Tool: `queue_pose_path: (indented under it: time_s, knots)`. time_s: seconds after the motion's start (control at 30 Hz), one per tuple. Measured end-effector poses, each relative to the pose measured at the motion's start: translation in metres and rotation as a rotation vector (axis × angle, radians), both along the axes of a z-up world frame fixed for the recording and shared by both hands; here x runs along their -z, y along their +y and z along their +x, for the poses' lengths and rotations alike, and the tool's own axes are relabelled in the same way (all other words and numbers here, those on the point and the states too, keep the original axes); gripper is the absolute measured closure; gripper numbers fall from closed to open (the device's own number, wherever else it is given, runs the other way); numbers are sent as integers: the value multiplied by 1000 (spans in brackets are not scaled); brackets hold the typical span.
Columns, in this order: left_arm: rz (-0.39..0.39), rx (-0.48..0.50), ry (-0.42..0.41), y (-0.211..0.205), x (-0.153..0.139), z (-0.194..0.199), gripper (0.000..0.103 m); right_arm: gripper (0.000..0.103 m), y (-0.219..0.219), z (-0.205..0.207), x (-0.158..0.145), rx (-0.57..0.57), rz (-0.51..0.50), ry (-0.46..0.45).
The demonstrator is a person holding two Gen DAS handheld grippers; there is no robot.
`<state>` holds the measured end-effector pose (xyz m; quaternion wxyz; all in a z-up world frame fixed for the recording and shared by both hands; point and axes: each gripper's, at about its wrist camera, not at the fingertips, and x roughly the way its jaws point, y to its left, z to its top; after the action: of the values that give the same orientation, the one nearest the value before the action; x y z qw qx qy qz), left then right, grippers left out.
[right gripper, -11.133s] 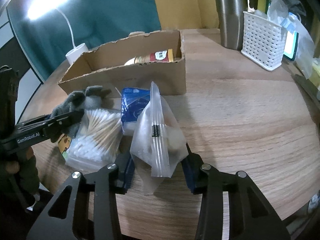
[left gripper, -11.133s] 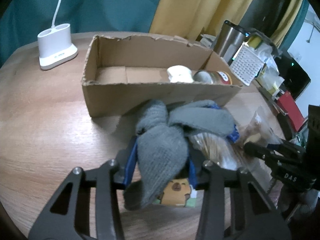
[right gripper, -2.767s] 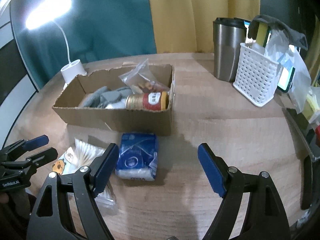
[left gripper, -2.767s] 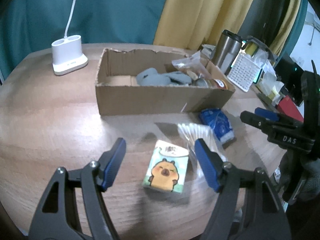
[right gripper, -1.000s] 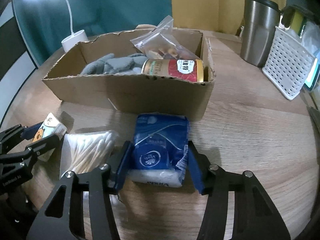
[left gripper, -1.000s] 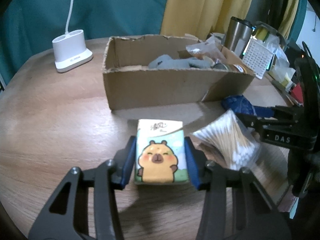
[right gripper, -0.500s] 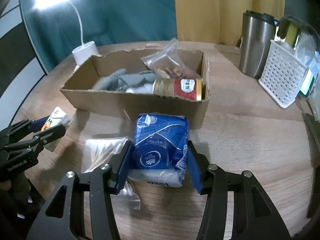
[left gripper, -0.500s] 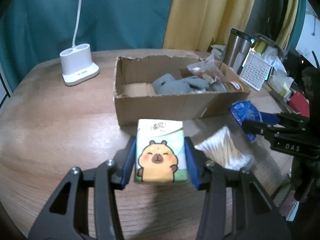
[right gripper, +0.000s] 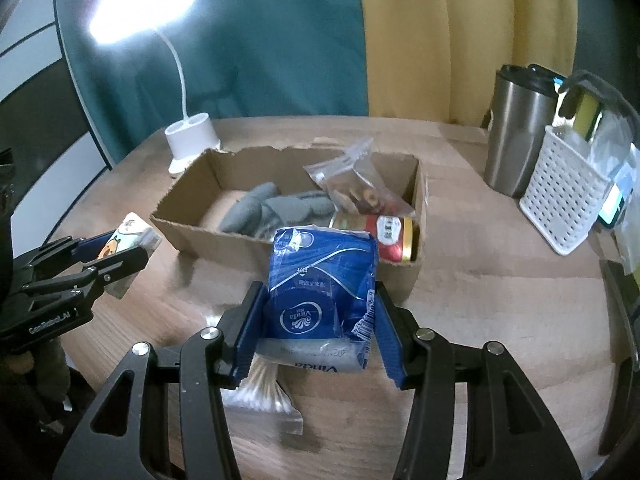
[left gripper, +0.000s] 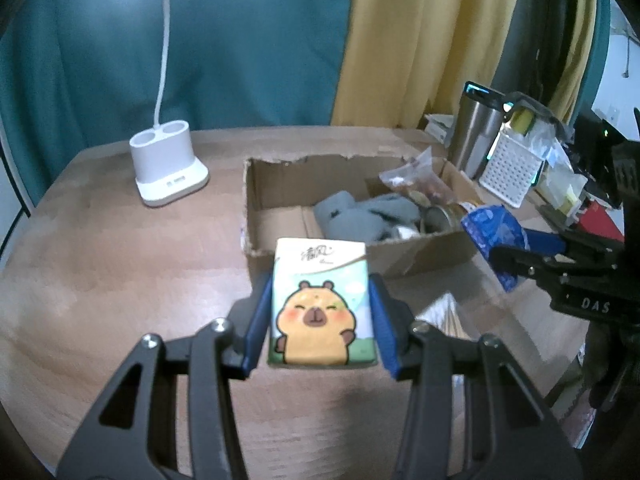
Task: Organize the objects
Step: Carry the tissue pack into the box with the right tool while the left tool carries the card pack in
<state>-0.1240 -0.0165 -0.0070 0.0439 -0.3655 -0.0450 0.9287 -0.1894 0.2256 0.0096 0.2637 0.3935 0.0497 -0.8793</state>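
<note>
Both packs lifted off bench since a second ago: left hand-held gripper [left gripper: 322, 320] clamped on cartoon tissue pack [left gripper: 322, 304], right hand-held gripper [right gripper: 318, 320] clamped on blue tissue pack [right gripper: 320, 284]. Cardboard box [right gripper: 208, 232] already holds gloves, can, snack bag; cotton swabs [right gripper: 260, 390] still on bench.

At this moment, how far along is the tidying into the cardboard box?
Done: the grey gloves, a snack bag and a can lie in the cardboard box. In hand: the left gripper clamps the bear tissue pack; the right gripper clamps the blue tissue pack; neither is over the box. Left: the cotton swab bag on the table.
</note>
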Motion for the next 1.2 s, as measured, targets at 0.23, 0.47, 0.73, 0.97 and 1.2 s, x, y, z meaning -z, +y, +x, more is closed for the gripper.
queue_pose_path:
  time_s: [0.23, 0.47, 0.73, 0.97, 1.2]
  knots:
    - [1, -11, 9, -1, -7, -12, 56, 49, -4, -6, -8, -16, -14, 10]
    - [-3, -22, 2, -2, -9, -26, 56, 49, -5, -17, -11, -24, -27, 13]
    - [-15, -27, -10, -6, -8, -47, 55, 49, -7, -30, -10, -31, -46, 6]
    - [-13, -37, -23, -7, -3, -64, 55, 49, -11, -45, -9, -43, -49, 1]
    - [-20, -42, -54, -7, 5, -81, 55, 49, -17, -57, -6, -53, -50, -12]
